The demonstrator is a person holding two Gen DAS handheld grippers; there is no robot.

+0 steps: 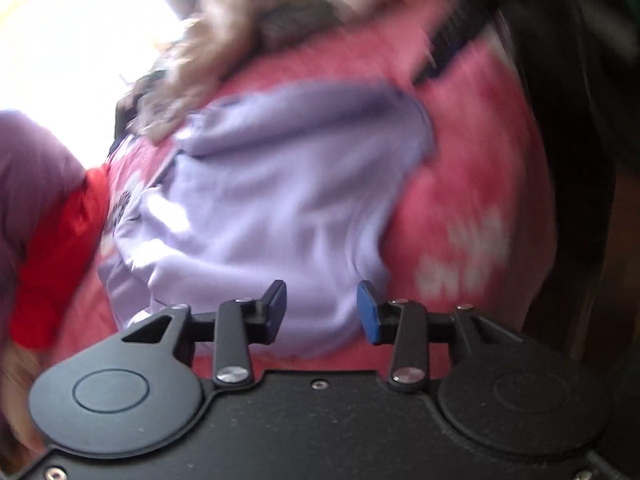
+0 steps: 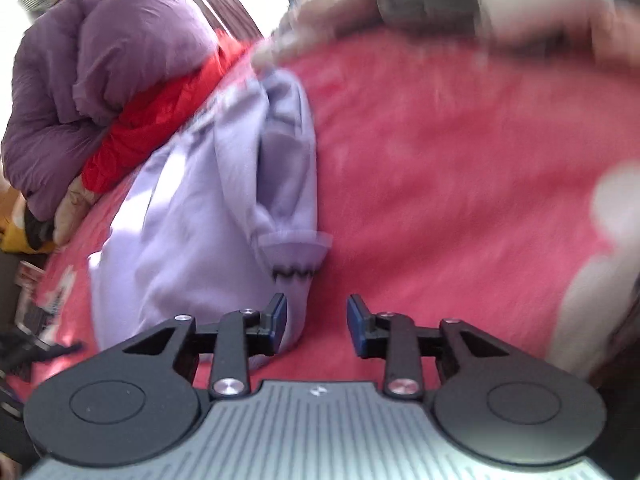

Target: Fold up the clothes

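Black claw linkages fill the foreground of both wrist views. Left claw [image 1: 322, 310] stands released, nothing between its blue pads, poised over the near hem of a lilac sweatshirt [image 1: 272, 208] spread on a bed under a pink blanket [image 1: 472, 184]. From that claw the garment runs up and away, its long axis leaning slightly leftward. Right claw [image 2: 317, 326] is likewise released and empty; the sweatshirt lies ahead and to its left, with a ribbed cuff [image 2: 294, 246] just beyond its left pad. Judging by this, the left claw is nearer the body of the garment, the right nearer the sleeve. A purple puffer jacket [image 2: 100, 64] and a red garment [image 2: 160, 116] are heaped at the blanket's left edge; bright window light washes out the room beyond.
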